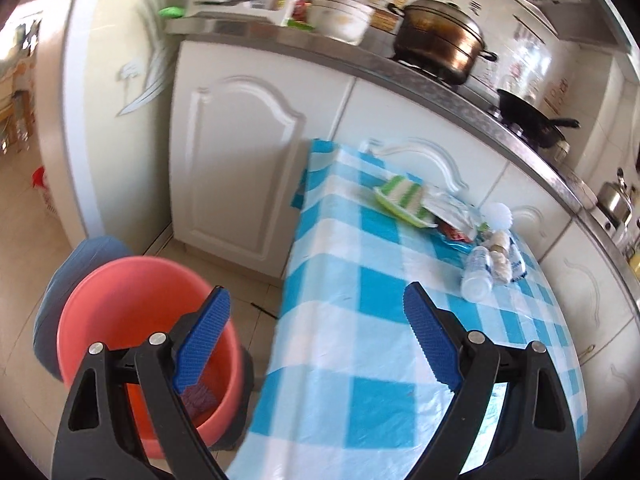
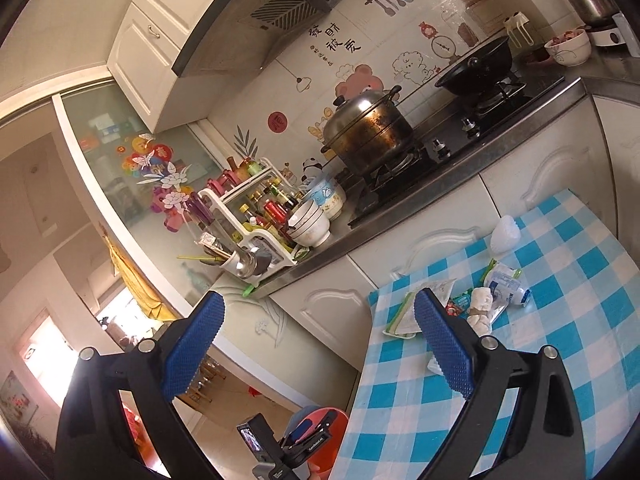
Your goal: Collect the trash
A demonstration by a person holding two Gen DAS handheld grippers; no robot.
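A pile of trash lies on the blue-checked table [image 1: 360, 340] at its far end: a green-striped wrapper [image 1: 404, 200], a silver foil packet [image 1: 452, 210], a crushed plastic bottle [image 1: 478, 274], a tissue wad [image 1: 500, 262] and a white ribbed cup [image 1: 496, 216]. My left gripper [image 1: 316, 292] is open and holds nothing, over the table's near-left edge beside the red bucket [image 1: 132, 320], which holds a purple scrap [image 1: 196, 398]. My right gripper [image 2: 320, 298] is open and bare, raised short of the bottle [image 2: 506, 282] and tissue [image 2: 480, 308]. The left gripper [image 2: 310, 428] shows low over the bucket [image 2: 340, 420].
White cabinet doors [image 1: 240, 168] stand right behind the table. The counter above carries a steamer pot [image 1: 440, 44], a black wok [image 1: 532, 116] and a condiment rack [image 2: 256, 216]. A blue-grey rounded shape [image 1: 76, 268] sits behind the bucket. A thin black stick [image 1: 264, 312] lies on the floor.
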